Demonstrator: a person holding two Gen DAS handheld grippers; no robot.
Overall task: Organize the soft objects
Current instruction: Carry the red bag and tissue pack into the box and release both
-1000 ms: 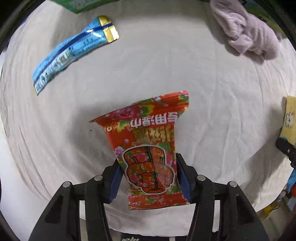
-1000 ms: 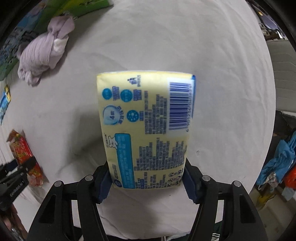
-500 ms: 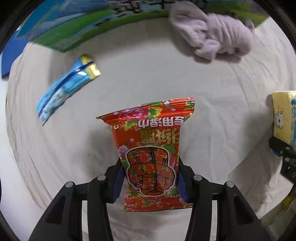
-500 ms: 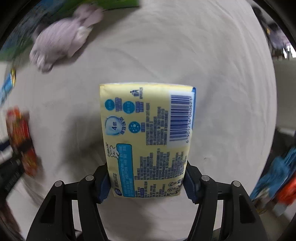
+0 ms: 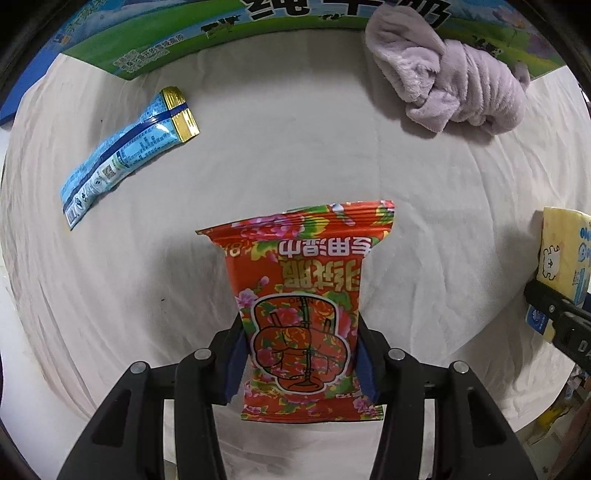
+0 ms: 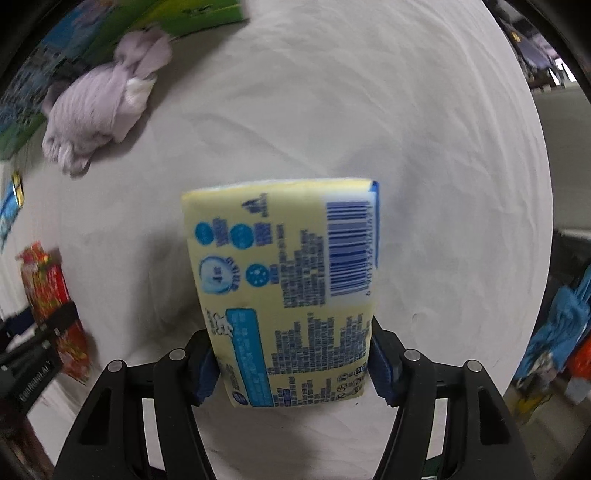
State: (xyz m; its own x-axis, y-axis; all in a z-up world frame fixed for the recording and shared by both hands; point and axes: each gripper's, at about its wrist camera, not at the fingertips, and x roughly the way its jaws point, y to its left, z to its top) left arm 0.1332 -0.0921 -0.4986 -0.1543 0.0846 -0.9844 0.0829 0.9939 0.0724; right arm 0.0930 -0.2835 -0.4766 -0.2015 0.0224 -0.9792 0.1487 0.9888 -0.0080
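My left gripper (image 5: 301,360) is shut on a red flowered wet-wipe pack (image 5: 303,291) and holds it above the white cloth (image 5: 295,155). My right gripper (image 6: 293,363) is shut on a yellow tissue pack (image 6: 284,280) with a barcode, also held above the cloth. The yellow pack shows at the right edge of the left wrist view (image 5: 563,247). The red pack shows at the left edge of the right wrist view (image 6: 51,295). A crumpled lilac towel (image 5: 450,70) lies at the far right of the cloth. It also shows in the right wrist view (image 6: 99,99).
A blue sachet with a gold end (image 5: 125,155) lies on the cloth at the far left. A green and blue printed carton (image 5: 221,33) lies along the far edge. Blue and orange clutter (image 6: 561,339) sits beyond the cloth's right edge.
Both grippers have moved forward toward the far edge with their packs still held. The towel, sachet and carton now appear larger and nearer.
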